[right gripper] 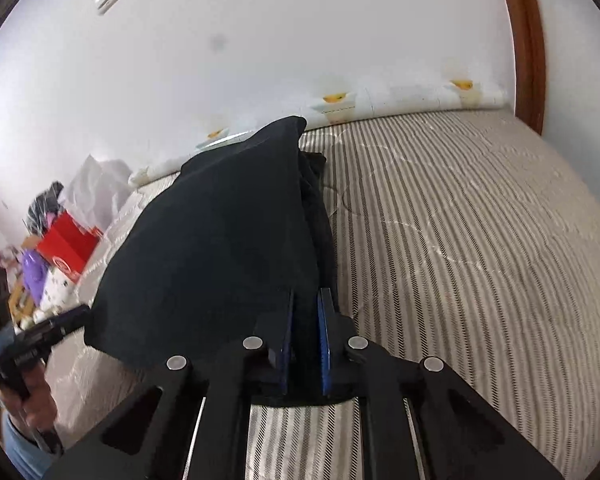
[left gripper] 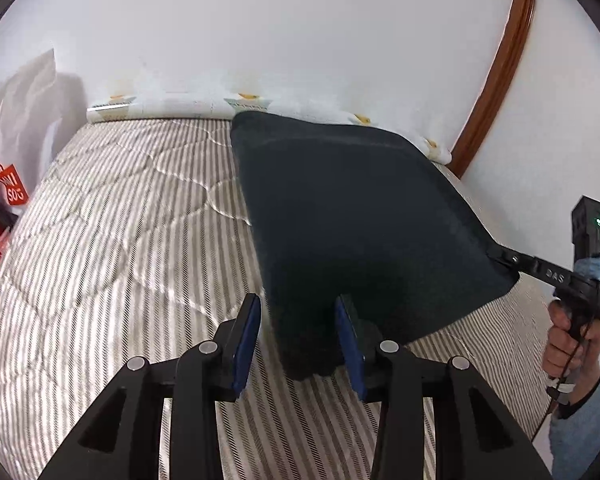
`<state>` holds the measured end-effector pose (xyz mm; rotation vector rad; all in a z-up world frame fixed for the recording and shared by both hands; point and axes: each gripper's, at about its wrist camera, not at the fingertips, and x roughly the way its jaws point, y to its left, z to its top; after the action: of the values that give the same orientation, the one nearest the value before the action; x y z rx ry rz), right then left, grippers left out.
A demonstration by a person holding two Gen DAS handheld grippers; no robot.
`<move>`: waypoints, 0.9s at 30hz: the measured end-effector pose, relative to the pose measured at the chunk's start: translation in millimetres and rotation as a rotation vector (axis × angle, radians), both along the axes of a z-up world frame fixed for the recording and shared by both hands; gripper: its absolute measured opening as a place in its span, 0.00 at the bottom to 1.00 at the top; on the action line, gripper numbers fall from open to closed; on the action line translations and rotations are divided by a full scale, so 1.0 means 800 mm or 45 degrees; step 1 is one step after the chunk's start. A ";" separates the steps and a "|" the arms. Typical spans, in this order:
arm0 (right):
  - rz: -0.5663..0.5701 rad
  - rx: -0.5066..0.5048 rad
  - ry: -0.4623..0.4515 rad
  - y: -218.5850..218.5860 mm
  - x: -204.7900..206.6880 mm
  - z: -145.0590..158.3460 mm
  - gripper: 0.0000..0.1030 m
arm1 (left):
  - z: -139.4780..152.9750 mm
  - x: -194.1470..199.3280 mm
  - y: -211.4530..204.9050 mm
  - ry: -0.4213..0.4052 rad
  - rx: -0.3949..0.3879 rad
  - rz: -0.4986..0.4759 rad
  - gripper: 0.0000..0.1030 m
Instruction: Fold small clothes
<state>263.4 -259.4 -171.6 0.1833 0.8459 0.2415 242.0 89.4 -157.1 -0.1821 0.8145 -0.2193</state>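
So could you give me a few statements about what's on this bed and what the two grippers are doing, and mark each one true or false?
1. The dark garment lies on a striped bedcover. True.
2. The right gripper is shut on the garment's edge. True.
3. The left gripper is clamped tight on the garment. False: its pads stand apart, with cloth between them.
4. The garment is bright red. False: it is almost black.
5. A red bag stands beside the bed. True.
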 end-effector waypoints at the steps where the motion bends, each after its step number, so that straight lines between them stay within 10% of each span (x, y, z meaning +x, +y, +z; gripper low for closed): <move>1: 0.003 -0.021 0.003 0.001 -0.004 0.000 0.11 | -0.001 0.002 0.002 0.002 -0.003 0.003 0.36; 27: -0.120 -0.271 -0.048 0.025 -0.059 0.003 0.13 | -0.013 -0.014 -0.031 0.049 0.088 0.042 0.37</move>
<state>216.6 -239.4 -169.6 0.0196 0.8175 0.0659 230.6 64.9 -167.3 -0.1352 0.8558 -0.1571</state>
